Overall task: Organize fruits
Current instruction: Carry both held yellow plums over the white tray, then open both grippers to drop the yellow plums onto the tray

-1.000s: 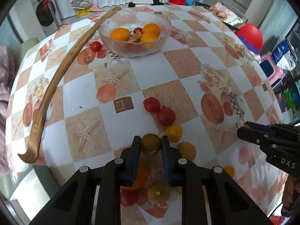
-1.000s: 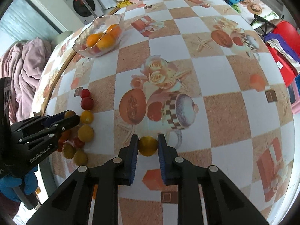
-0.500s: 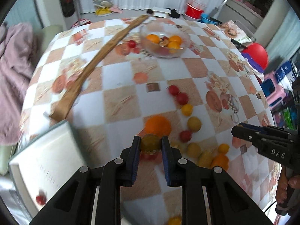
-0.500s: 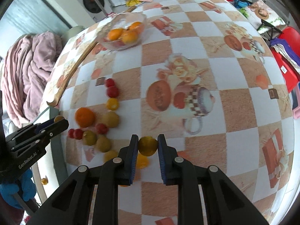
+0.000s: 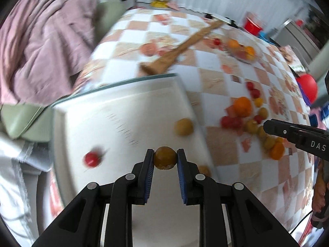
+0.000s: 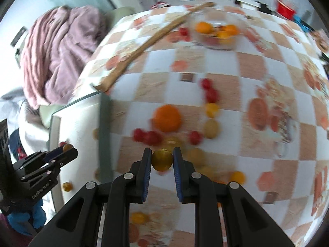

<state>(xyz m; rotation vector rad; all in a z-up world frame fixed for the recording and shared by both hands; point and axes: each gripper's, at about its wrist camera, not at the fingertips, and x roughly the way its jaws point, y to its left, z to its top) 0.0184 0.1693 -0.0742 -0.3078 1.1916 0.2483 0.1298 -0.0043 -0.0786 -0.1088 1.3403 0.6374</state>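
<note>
Left wrist view shows the left gripper clamped on a brownish fruit above the white tray, while the right gripper pinches a yellow fruit beside that tray, over the table.

A tray sits at the table's left edge, with a tomato and a plum on it. Loose fruit lies on the table just right of the tray. Behind, a bowl holds oranges, a wooden stick to its left.
</note>
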